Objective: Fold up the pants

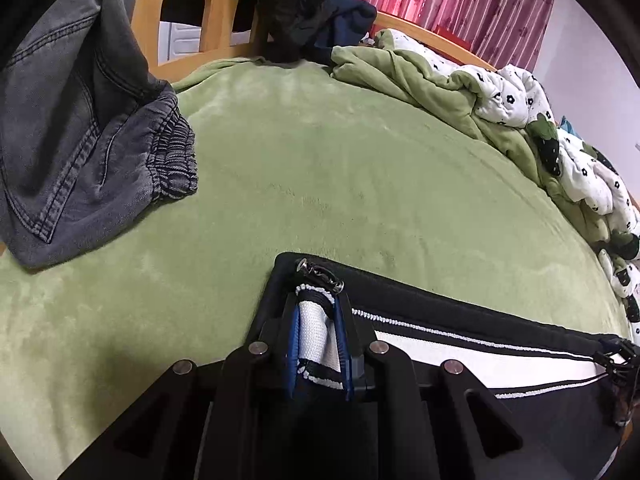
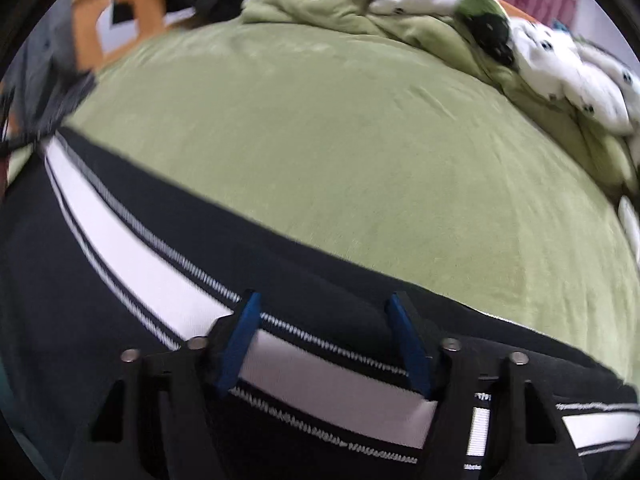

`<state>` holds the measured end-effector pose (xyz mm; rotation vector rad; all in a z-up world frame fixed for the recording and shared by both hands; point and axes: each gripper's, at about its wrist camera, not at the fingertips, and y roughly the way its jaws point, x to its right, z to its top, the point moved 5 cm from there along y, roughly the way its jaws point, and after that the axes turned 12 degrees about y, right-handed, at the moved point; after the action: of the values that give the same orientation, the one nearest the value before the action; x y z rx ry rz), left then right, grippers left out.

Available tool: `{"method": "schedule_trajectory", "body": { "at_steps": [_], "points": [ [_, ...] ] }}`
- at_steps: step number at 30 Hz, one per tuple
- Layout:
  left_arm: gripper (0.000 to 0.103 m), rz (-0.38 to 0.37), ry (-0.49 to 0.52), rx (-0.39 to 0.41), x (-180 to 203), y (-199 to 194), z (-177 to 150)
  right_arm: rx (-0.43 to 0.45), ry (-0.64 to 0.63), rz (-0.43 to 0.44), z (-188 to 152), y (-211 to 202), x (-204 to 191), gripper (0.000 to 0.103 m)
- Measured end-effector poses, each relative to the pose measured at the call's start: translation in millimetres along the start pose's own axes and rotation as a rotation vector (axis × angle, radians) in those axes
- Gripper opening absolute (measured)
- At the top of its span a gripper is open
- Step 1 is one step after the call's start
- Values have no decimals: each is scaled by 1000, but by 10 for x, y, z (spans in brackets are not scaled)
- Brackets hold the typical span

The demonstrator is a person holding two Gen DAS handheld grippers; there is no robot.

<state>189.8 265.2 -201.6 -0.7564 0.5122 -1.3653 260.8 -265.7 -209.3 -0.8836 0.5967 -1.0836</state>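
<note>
Black track pants with a white side stripe (image 1: 460,344) lie across the near edge of a green bed cover (image 1: 320,184). My left gripper (image 1: 318,304) is shut on the pants' end, with the stripe and a zip pull pinched between its blue pads. In the right wrist view the same pants (image 2: 132,248) stretch from the left edge to the right. My right gripper (image 2: 326,308) is open, its blue pads (image 2: 240,340) wide apart and resting over the stripe, gripping nothing. That view is blurred.
Grey jeans (image 1: 80,152) lie in a heap at the left of the bed. A crumpled green and white patterned quilt (image 1: 520,108) runs along the far right edge. Dark clothes (image 1: 304,8) hang on the wooden bed frame (image 1: 216,8) at the back.
</note>
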Motion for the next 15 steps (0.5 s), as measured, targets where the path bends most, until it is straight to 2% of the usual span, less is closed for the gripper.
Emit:
{"method": "schedule_trajectory", "body": {
  "at_steps": [2, 6, 9, 12, 15],
  "points": [
    [16, -7, -4, 14, -7, -35, 7, 31, -5, -17, 29, -77, -13, 6],
    [16, -30, -45, 77, -48, -204, 77, 154, 8, -19, 172, -352, -23, 4],
    [16, 9, -18, 48, -30, -114, 120, 146, -1, -24, 217, -283, -15, 4],
    [16, 44, -23, -6, -33, 118, 61, 105, 31, -29, 195, 21, 23, 4],
    [18, 77, -4, 7, 5, 118, 38, 138, 84, -40, 144, 111, 14, 6]
  ]
}}
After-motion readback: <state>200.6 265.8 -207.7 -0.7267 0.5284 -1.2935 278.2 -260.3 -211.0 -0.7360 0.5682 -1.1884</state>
